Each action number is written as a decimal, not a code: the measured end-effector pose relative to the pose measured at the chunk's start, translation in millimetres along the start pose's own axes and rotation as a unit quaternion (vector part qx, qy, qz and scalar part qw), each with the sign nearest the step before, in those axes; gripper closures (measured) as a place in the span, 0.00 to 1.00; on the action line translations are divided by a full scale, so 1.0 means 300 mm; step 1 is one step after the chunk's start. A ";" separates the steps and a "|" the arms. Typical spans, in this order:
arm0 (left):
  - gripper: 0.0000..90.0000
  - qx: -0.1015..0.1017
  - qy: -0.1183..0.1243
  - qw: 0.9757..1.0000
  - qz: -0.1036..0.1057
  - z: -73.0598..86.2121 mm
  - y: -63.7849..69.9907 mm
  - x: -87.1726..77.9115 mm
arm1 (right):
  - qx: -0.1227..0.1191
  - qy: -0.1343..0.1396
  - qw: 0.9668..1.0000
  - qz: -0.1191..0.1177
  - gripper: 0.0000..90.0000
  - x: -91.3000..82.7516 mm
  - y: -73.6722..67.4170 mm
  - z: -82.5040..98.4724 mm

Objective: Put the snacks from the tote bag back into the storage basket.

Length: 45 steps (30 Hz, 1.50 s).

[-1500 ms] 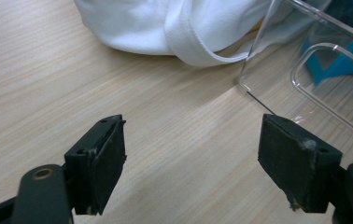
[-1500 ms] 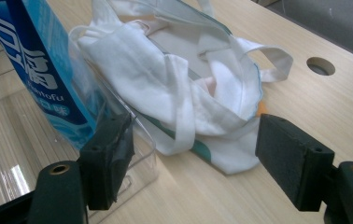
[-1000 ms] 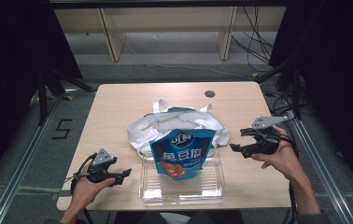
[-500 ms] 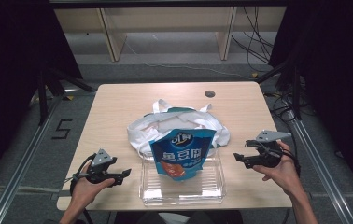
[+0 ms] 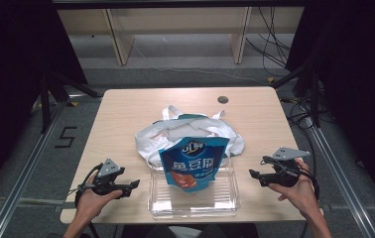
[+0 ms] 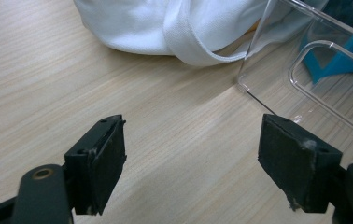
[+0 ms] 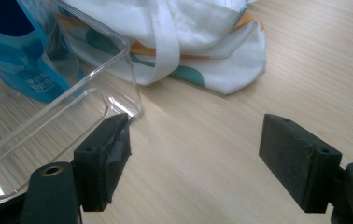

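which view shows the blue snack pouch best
The high view: the whole blue snack pouch stands in the clear plastic tray. The right gripper view catches one side through the tray wall; the left gripper view only a blue corner.

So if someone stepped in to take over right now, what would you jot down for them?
Left gripper: jaws open, empty, low over the table left of the clear bin.
Right gripper: jaws open, empty, right of the bin.
Blue snack pouch: stands in the bin, leaning back toward the white tote bag that lies behind it.
Done: pouch is in the bin, nothing held.
Left: can't tell for sure; likely handling the pouch or the tote next.
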<state>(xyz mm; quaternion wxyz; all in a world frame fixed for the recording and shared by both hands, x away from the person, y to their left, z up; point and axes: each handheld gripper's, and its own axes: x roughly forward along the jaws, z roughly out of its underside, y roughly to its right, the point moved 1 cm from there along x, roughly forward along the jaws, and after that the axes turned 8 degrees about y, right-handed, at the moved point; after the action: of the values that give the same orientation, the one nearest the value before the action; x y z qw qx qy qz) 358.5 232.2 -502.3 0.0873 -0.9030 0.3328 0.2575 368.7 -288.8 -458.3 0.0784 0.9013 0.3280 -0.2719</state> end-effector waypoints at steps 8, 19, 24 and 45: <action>0.25 -0.001 0.002 1.000 -0.003 0.000 0.001 0.000 | 0.001 0.011 1.000 0.008 0.29 -0.002 -0.006 0.032; 0.25 -0.003 0.004 1.000 -0.002 -0.001 0.002 -0.003 | 0.035 0.006 0.999 0.014 0.28 -0.012 -0.041 0.107; 0.25 -0.003 0.005 1.000 -0.002 -0.001 0.001 -0.003 | 0.024 0.004 1.000 0.012 0.27 -0.015 -0.055 0.124; 0.25 -0.010 0.009 1.000 -0.003 0.001 0.007 0.004 | 0.014 -0.029 0.999 0.022 0.25 -0.051 -0.084 0.192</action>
<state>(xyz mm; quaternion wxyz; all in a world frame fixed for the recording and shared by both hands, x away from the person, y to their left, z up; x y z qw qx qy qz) 357.9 230.0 -503.2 0.0758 -0.9072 0.3278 0.2524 317.8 -296.3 -497.6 0.0815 0.9010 0.3021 -0.3004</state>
